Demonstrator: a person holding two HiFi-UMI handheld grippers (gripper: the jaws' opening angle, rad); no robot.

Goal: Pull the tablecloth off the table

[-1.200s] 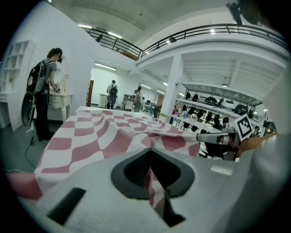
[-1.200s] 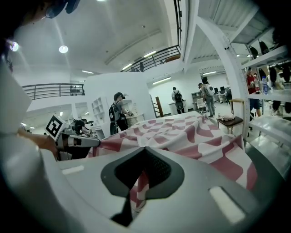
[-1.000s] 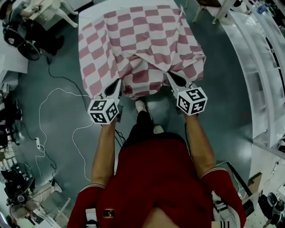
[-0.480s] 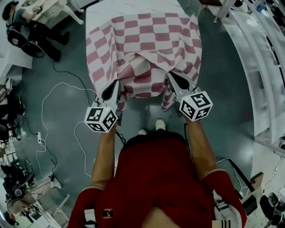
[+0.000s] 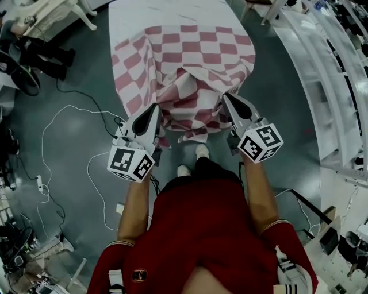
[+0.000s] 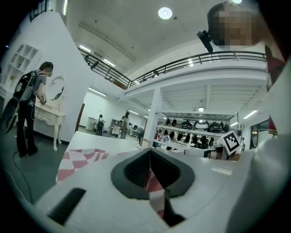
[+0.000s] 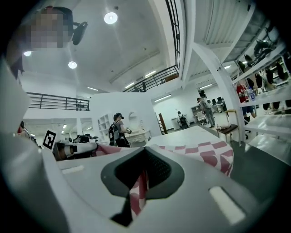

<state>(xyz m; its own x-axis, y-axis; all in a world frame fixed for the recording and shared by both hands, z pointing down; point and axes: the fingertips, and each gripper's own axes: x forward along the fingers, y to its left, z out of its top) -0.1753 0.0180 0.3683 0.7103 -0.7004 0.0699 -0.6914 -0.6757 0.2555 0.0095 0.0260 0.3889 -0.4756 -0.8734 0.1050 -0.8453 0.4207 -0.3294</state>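
L gripper [image 5: 154,107] & R gripper [image 5: 225,96]: both clamped shut on the tablecloth [image 5: 184,57], a fold pinched in each pair of jaws. Table [image 5: 167,14]: white top, bare at far end. Cloth: red/white checks, covers the table's near part, bunched btwn grippers, near hem hanging off the edge. Person's white shoe [image 5: 201,151] on floor just below hem.

White cable [image 5: 73,105] on green floor [image 5: 287,132], white shelving [image 5: 322,69]

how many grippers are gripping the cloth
2. The left gripper is shut on the cloth's near edge toward the left; the right gripper is shut on it toward the right.
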